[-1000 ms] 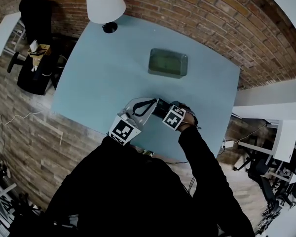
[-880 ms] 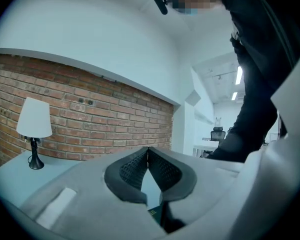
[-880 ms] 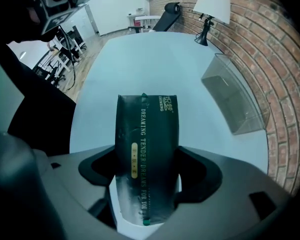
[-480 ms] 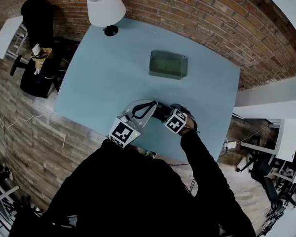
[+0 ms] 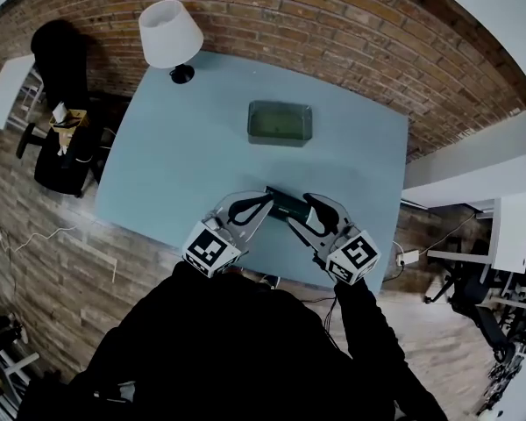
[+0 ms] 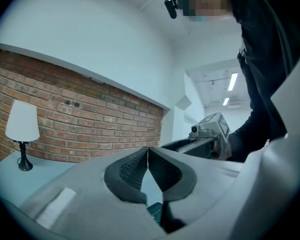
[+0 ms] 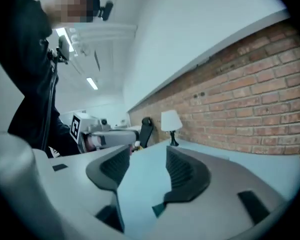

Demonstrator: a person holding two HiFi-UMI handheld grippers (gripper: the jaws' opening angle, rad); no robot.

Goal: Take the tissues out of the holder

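Two grippers: left gripper (image 6: 148,150) jaws together; right gripper (image 7: 146,156) jaws apart, just closing, empty. Dark pack (image 5: 285,203) between them; green box (image 5: 280,123), lamp (image 5: 169,35) beyond.

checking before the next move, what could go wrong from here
The right claw has just been closing with nothing between its jaws, so it may miss the dark flat thing lying between the claws. The left claw is shut on nothing visible, and the green box stands far off, untouched.
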